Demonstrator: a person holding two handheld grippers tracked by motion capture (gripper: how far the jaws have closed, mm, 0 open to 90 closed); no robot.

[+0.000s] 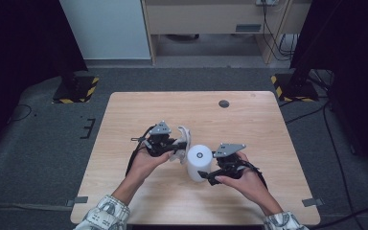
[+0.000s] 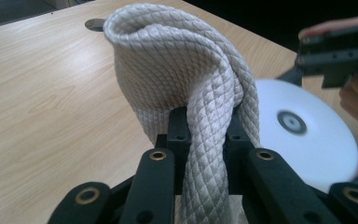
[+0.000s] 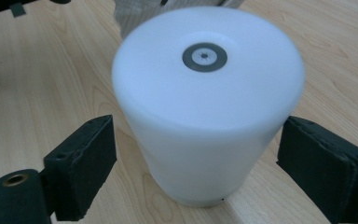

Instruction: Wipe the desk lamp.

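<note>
The high view looks forward and down on the whole table [image 1: 124, 110]. Each gripper view looks close along its own jaws; all three share the white cylinder [image 1: 199, 163] between the right fingers [image 3: 81, 163].

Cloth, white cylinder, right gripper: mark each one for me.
cloth [image 2: 177, 60], left gripper view, on the quilted fold above the jaws
white cylinder [image 3: 209, 140], right gripper view, on its side wall below the top
right gripper [image 3: 191, 163], right gripper view, midway between its two open jaws, either side of the cylinder
</note>
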